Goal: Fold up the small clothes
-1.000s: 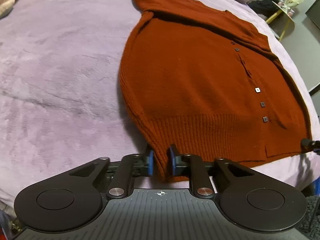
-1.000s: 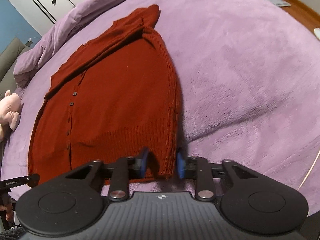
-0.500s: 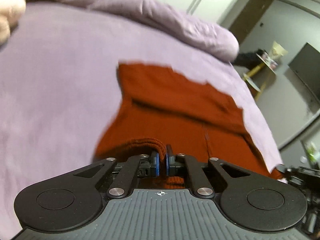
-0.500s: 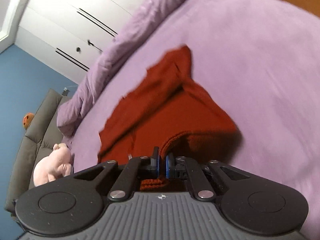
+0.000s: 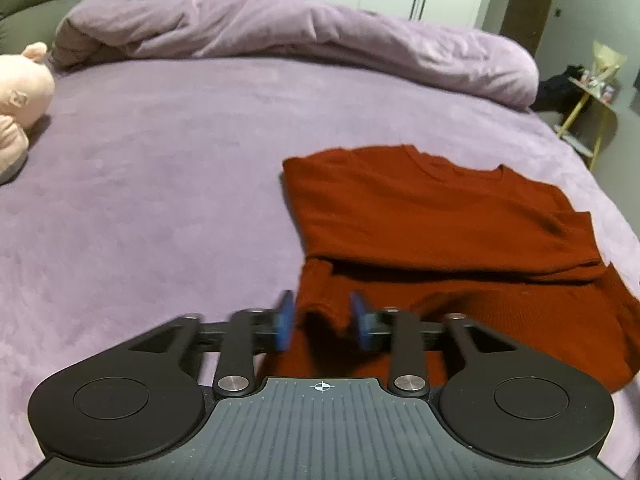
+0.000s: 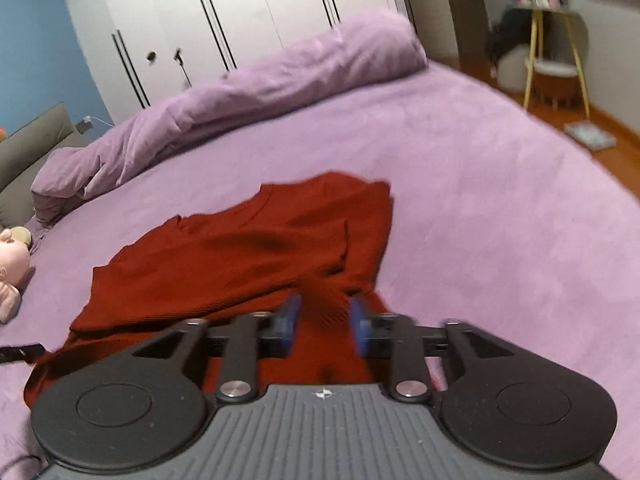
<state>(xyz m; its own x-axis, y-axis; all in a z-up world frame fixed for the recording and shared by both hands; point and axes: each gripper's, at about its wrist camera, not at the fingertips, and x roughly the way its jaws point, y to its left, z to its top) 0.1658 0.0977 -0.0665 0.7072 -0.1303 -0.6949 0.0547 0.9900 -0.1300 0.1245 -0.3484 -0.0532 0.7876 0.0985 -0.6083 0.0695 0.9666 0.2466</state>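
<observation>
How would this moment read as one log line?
sweater: folded on bed | left gripper: open | right gripper: open

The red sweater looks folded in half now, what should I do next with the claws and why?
Probably draw both claws straight back off the red sweater. The left claw and right claw stand open with hem cloth loose between their fingers, and the bottom half already lies over the top half on the purple bedspread.
</observation>
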